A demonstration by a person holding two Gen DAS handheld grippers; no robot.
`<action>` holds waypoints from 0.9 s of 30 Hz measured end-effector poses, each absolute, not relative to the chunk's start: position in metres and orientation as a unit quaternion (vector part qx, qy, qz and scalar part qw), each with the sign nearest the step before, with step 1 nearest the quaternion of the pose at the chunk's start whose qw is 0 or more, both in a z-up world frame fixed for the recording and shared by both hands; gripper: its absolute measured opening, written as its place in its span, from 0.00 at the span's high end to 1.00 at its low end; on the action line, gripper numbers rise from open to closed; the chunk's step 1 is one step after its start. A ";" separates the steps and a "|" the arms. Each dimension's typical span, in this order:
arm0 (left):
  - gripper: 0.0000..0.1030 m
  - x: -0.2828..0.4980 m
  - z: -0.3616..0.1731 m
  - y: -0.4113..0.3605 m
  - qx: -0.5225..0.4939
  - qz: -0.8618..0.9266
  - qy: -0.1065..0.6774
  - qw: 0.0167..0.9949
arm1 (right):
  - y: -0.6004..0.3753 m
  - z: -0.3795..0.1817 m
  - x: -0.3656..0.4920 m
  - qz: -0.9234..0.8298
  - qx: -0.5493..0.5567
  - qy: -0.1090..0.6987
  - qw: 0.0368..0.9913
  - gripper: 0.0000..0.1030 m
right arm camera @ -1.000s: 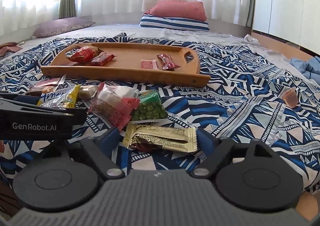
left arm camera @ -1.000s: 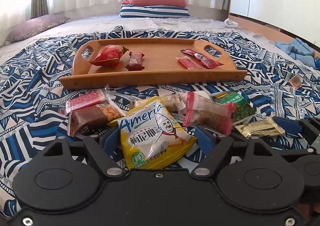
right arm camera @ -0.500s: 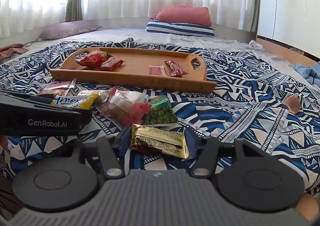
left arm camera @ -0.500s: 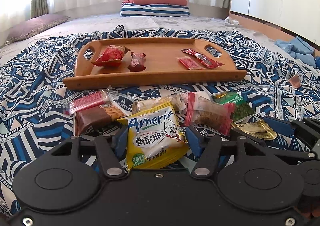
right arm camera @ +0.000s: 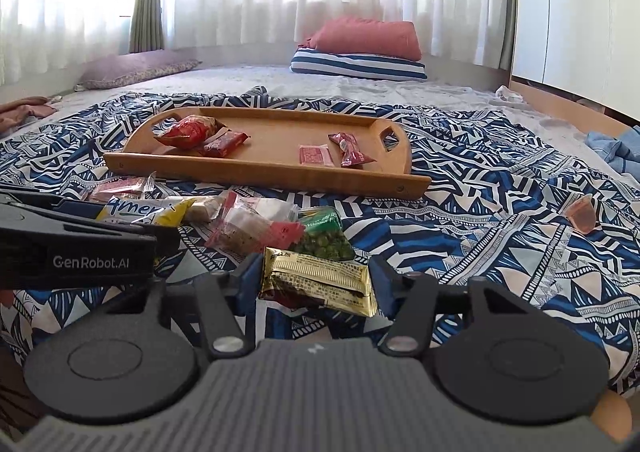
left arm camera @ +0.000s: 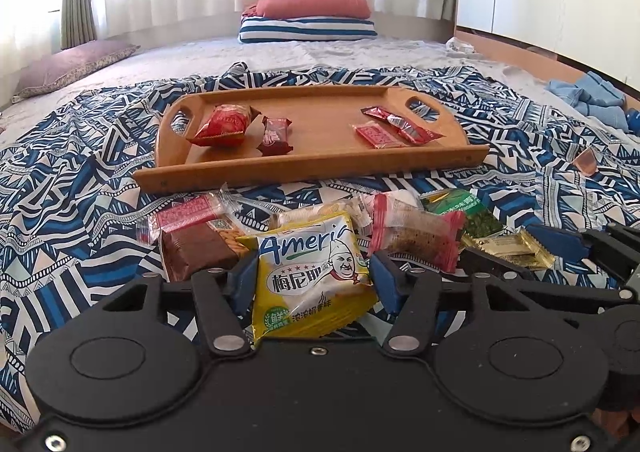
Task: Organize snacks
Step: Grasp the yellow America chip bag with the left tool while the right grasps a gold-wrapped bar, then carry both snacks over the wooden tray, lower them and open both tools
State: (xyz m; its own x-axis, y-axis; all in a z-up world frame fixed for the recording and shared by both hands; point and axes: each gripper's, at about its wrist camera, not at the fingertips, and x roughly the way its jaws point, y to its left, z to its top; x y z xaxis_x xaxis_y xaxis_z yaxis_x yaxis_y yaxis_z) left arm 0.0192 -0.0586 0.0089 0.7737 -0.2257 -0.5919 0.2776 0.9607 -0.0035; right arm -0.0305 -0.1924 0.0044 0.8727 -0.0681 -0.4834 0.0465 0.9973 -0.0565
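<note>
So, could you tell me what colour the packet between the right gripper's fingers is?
Gold packet, shown best in the right wrist view.

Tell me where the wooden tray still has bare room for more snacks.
The wooden tray is bare across its middle, between the dark red packet and the flat red packet, and along its near rim. Its left end by the puffy red bag and its right end by the long red packet are crowded.

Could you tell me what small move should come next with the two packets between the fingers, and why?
Probably lift both toward the wooden tray: the left hand-held gripper pinches the yellow snack packet, its jaws closing, and the right hand-held gripper pinches the gold packet.
</note>
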 end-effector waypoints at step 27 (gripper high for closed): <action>0.46 0.116 0.081 -0.037 0.019 -0.123 0.273 0.954 | -0.223 0.070 0.062 -0.020 -0.010 0.228 0.973 0.42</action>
